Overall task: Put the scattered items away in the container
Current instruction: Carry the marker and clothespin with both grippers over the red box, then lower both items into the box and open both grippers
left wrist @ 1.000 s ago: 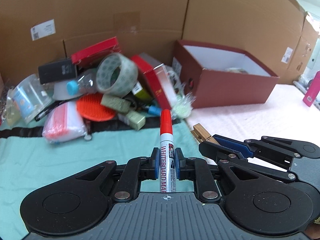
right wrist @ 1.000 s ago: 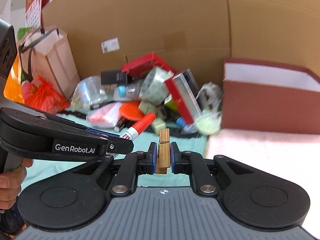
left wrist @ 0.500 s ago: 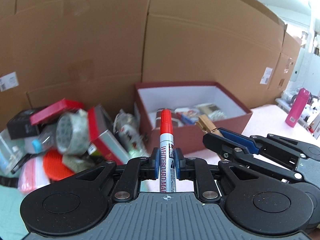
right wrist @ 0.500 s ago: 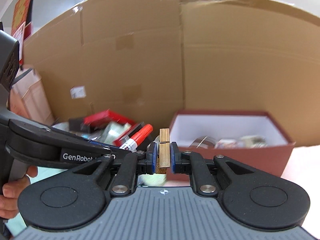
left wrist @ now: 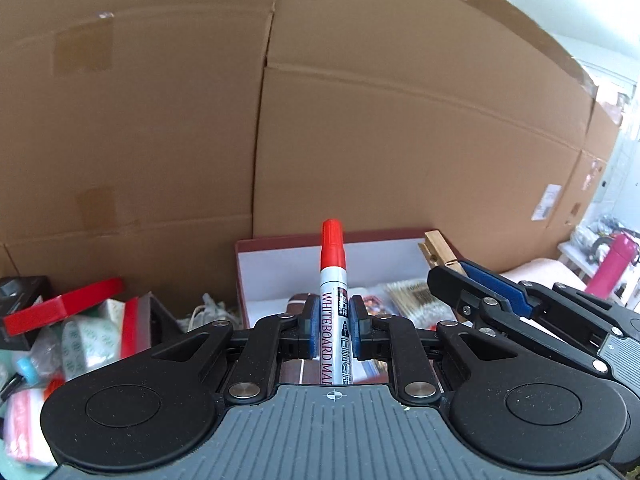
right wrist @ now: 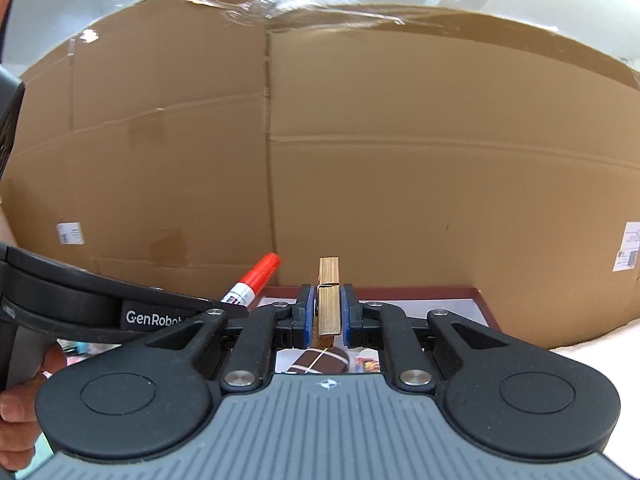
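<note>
My left gripper (left wrist: 334, 326) is shut on a whiteboard marker (left wrist: 333, 280) with a red cap, which points up and forward over the dark red box (left wrist: 280, 245). My right gripper (right wrist: 325, 314) is shut on a wooden clothespin (right wrist: 329, 300), also held above the box (right wrist: 440, 290). The box has white inner walls and holds several items, among them a brown-and-white packet (right wrist: 320, 360) and cotton swabs (left wrist: 412, 296). In the left wrist view the right gripper (left wrist: 444, 268) reaches in from the right with the clothespin (left wrist: 438, 248). The marker (right wrist: 256, 280) shows at the left of the right wrist view.
A heap of scattered items lies left of the box: a red-lidded case (left wrist: 60, 306), a tape roll (left wrist: 86, 344), a red-edged box (left wrist: 132, 324). A tall cardboard wall (left wrist: 360, 120) stands right behind. A pink bottle (left wrist: 608, 268) stands far right. A hand (right wrist: 16, 412) grips the left tool.
Both grippers rose and swung right, from over the teal cloth and the heap to above the red box. The marker and the clothespin stayed gripped throughout.
</note>
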Motion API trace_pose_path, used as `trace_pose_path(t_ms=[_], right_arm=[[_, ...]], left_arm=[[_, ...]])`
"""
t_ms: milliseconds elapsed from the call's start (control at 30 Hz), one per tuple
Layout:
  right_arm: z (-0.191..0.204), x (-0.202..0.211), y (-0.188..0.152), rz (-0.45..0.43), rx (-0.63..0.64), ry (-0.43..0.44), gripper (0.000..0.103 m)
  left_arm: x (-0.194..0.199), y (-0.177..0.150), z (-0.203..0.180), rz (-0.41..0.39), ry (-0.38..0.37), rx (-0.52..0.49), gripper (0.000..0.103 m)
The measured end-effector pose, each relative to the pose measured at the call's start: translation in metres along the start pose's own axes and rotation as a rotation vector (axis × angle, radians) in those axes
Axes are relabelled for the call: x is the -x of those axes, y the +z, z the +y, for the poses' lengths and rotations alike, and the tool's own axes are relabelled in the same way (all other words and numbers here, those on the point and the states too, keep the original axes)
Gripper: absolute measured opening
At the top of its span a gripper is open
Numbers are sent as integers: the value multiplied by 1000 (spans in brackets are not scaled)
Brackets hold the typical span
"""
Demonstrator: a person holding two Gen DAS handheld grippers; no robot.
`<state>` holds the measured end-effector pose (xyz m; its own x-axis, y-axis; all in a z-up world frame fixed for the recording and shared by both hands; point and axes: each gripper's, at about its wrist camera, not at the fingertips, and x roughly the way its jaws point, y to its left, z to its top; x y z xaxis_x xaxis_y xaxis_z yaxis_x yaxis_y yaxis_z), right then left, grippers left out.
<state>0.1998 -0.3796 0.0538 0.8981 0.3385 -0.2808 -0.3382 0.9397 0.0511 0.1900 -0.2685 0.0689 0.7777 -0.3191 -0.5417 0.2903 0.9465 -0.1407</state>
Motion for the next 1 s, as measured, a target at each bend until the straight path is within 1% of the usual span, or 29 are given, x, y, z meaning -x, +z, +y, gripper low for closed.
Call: trace_pose_path(t_ms=[133, 333, 500, 633, 800, 1000], right_arm=[[-6, -26, -6, 35, -14, -9, 16], [-15, -67, -22, 106, -28, -14, 16], [-20, -94, -35, 158, -32, -18, 16], [-21, -110, -43, 192, -22, -19, 16], [-19, -128, -46, 225, -8, -23, 16], [-18, -136, -51, 242, 0, -20, 16]], left_arm=[[-27, 3, 6, 16, 10, 12, 12], [-71, 2, 20, 81, 19, 35, 12], [-97, -2, 27, 119, 26, 37, 12], [-114, -1, 27, 135, 40, 13, 12], [-128, -1, 32, 154, 51, 12, 13], [-132, -2, 32, 150, 67, -12, 13]])
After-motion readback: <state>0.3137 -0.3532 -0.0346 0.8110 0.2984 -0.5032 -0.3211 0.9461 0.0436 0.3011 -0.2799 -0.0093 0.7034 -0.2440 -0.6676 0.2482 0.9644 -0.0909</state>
